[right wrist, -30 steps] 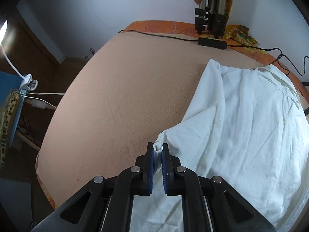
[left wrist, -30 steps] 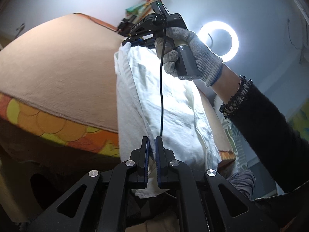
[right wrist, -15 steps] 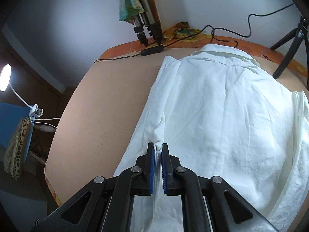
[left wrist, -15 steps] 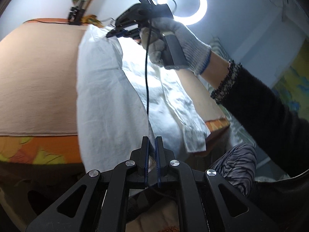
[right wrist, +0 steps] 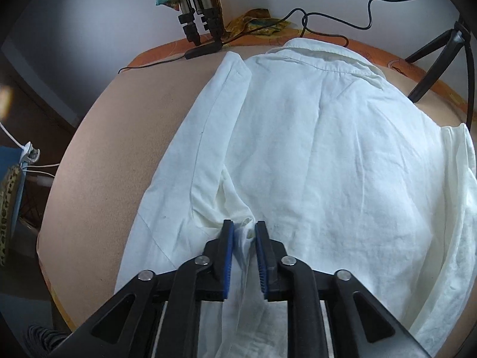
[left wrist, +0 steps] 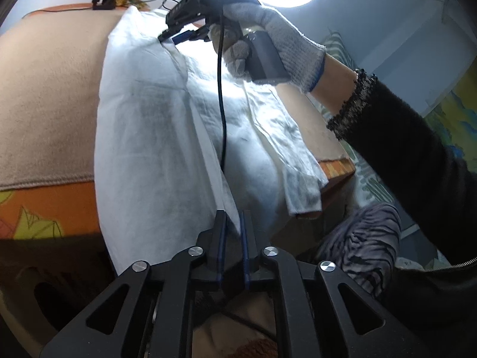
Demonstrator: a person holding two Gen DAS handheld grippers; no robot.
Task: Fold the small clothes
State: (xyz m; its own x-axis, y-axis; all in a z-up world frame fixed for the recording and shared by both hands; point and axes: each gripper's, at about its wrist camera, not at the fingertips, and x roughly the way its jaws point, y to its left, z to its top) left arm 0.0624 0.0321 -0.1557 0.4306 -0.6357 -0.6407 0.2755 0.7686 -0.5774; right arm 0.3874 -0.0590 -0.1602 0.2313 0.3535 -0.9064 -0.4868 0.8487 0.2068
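**Now releasing the folded side of the shirt**

Clearly the first lengthwise fold is being laid down. The white shirt (right wrist: 342, 155) lies flat on the tan blanket (right wrist: 119, 149) that covers the desk, collar towards the far edge, hem hanging over the near edge, and one long side already turned in over the body. The right tool (right wrist: 244, 232) has just been opening; a pinch of cloth stands between its blue pads, which no longer press on it. The left tool (left wrist: 232, 223) has also just been opening, and the shirt's folded edge sits loosely in the narrow gap by the hem.

Judging from this, the next move calls for lifting both tools clear without dragging the fold, then taking the opposite side, whose sleeve (left wrist: 301, 176) droops off the desk corner.

Tripod legs (right wrist: 202, 21) and a black cable (right wrist: 328, 21) crowd the far edge. The right tool's own cable (left wrist: 221, 95) hangs across the shirt and could snag it.
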